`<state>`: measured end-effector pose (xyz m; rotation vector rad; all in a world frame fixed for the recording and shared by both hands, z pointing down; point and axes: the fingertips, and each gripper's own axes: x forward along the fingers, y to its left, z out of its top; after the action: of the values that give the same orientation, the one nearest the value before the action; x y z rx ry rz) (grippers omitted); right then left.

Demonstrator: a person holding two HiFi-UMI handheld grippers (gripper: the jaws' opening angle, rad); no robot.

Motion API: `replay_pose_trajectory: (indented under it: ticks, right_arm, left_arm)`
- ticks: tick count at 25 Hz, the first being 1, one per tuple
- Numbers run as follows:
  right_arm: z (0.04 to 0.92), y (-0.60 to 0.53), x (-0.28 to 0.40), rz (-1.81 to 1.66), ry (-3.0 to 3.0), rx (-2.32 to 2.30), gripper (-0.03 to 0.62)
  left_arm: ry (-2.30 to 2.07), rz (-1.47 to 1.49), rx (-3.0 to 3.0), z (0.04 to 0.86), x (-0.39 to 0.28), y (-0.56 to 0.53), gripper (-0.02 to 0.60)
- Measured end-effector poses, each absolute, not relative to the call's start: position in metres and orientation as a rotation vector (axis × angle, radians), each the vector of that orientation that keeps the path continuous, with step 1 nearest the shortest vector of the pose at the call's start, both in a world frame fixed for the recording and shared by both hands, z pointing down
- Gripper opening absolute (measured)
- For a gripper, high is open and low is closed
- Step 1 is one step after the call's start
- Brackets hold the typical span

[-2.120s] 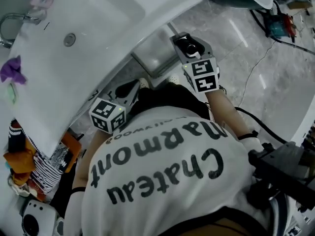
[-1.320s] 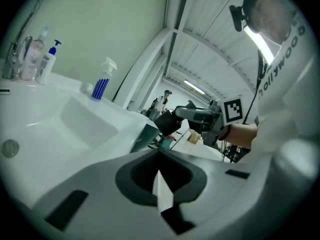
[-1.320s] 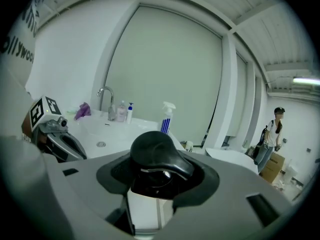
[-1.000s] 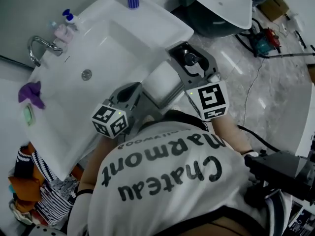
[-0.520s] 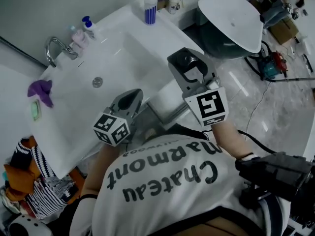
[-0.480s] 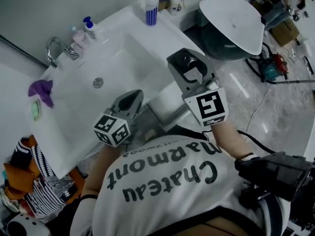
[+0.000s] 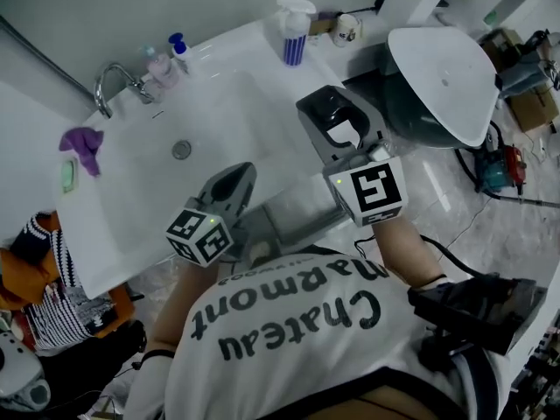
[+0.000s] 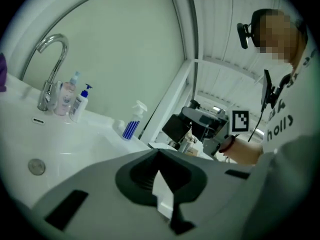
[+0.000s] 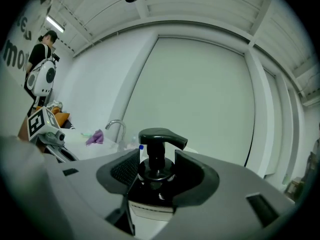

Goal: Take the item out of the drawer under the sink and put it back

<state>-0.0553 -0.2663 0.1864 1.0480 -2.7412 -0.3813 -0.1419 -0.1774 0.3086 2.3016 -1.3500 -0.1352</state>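
"Holding anything, the right gripper (image 9: 157,156)?"

"Yes. Its fingers pinch a black pump bottle (image 9: 160,135), upright, with the pump head rising between them."

"And the left gripper (image 8: 159,156)?"

"Fingers pressed together, nothing in them. Beyond both sets of fingers lies the white sink (image 7: 236,112). Farther still, the faucet (image 7: 109,81) and a blue-striped spray bottle (image 7: 295,38) stand at its back edge."

A dark, shiny pump bottle (image 9: 153,183) with a black pump top and a pale label is held upright between the jaws of the right gripper (image 9: 157,160), up beside the white sink (image 7: 131,199).
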Motion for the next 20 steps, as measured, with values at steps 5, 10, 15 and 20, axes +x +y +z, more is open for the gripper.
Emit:
replay_pose_trajectory:
  ticks: [5,10,15,20]
  right_arm:
    - [0.19,-0.29,-0.063,-0.336,-2.815,0.975,0.224]
    - [0.191,-0.315,-0.065,-0.285,-2.9,0.929,0.224]
    - [0.195,-0.331,-0.065,-0.247,-2.985,0.854,0.224]
    - [0.202,-0.346,-0.066,-0.215,-3.0,0.816,0.224]
  left_arm:
    - [-1.458,-0.16,2.217,0.311,-0.149,-0.187,0.009]
    - [-1.526,-0.16,2.169,0.304,-0.146,-0.203,0.009]
    - [-1.595,-0.099,2.108,0.307,-0.137,-0.219,0.009]
    - [-1.627,-0.063,2.092,0.304,-0.135,-0.235,0.009]
